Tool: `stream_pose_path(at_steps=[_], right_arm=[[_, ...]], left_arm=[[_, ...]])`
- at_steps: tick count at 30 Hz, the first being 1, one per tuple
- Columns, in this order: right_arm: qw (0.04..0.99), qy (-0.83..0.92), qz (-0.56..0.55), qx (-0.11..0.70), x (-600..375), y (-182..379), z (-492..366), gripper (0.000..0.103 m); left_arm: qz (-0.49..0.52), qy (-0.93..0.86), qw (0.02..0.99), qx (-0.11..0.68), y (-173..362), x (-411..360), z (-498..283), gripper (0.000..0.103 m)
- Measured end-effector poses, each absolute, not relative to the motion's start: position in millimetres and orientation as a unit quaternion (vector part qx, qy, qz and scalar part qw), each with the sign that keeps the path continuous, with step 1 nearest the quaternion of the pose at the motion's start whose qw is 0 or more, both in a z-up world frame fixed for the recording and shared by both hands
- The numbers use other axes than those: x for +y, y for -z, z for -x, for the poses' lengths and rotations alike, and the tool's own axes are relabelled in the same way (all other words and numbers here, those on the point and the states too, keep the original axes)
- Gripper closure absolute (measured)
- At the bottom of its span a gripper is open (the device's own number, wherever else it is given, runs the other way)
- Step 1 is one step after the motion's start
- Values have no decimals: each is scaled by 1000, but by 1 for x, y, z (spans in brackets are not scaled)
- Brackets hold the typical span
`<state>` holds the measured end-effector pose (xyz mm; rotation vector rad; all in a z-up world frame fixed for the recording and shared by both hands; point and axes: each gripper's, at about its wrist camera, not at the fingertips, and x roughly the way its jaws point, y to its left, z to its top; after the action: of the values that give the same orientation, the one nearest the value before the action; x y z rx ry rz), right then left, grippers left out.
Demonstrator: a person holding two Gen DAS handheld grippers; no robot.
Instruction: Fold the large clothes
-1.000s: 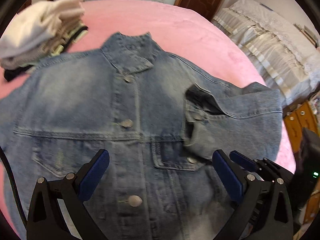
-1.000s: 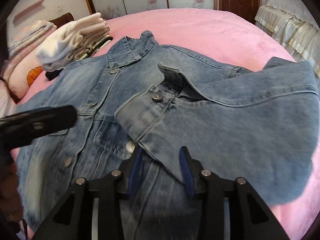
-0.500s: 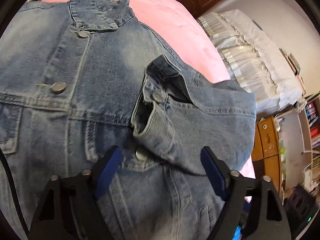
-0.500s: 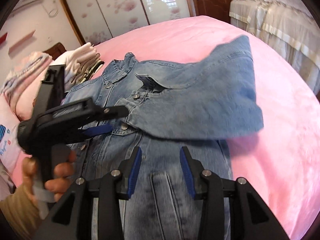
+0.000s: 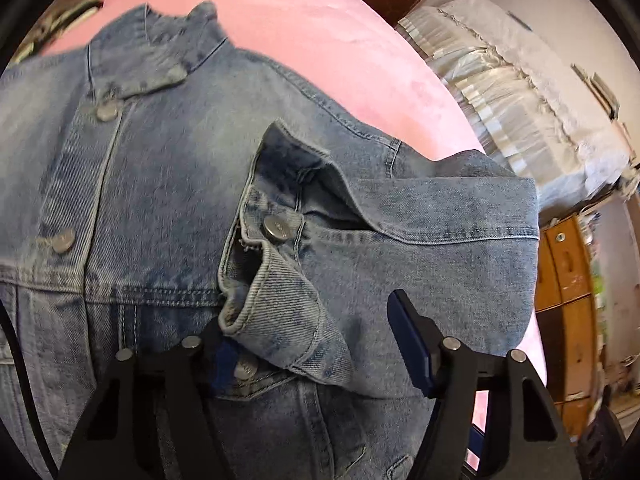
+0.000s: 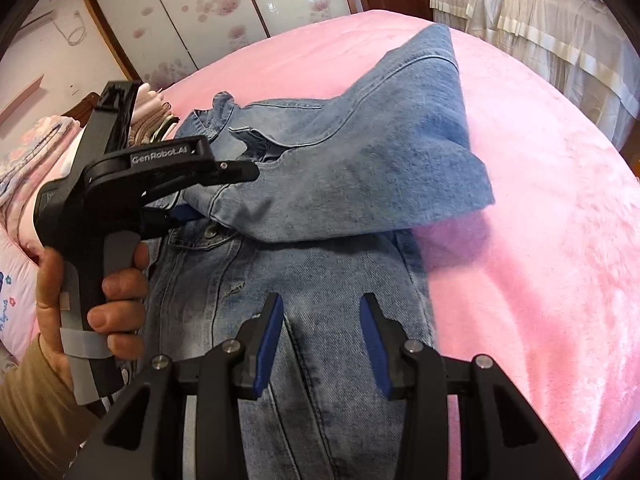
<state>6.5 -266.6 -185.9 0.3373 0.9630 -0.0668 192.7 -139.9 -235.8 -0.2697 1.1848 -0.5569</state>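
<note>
Since the earlier frames my left gripper (image 5: 316, 344) has closed in on the folded-over sleeve (image 5: 400, 264) and its jaws have just been narrowing around the cuff (image 5: 276, 312); the cuff sits between them, with the left pad tucked under its edge and the right pad still clear of the cloth, so I read no firm pinch yet. From the right wrist view, far left, I see a stack of folded clothes (image 6: 150, 120) at the head of the pink bed (image 6: 540, 240), then the hand (image 6: 80, 300) gripping the left tool's handle. Next comes the denim jacket (image 6: 280, 280), lying face up with its buttons showing and its collar (image 6: 218, 114) toward the stack. One sleeve is folded across the chest, its upper part lifted off the bed and casting a shadow. My right gripper (image 6: 322, 340) hovers over the jacket's lower front, jaws partly apart with nothing between them. A covered sofa (image 6: 540, 20) stands at the far right.
</note>
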Motion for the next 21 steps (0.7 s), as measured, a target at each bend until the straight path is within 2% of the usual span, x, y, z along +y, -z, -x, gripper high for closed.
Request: stream_pose_path(at_steps=[1,2,5,11,21], right_arm=[[873,36,-158,460,-267,186,-5,63],[874,41,-153,459,-268,185,-5,63],[877,52,-141,456,-272,185,-3,63],[879,91,-119,454,-292,187,-15,63],[876,65,-126,461,-312,194,-71,63]], left_arm=[[119,254,786,551,234,-142,-194,74],[113,253,785,554,230,-145,-198,85],[117,258,787,548,210,-144,-208,88],[59,228,841,488,144,-134,-219,89],[30,172,904,390,48,-69,-242,89]])
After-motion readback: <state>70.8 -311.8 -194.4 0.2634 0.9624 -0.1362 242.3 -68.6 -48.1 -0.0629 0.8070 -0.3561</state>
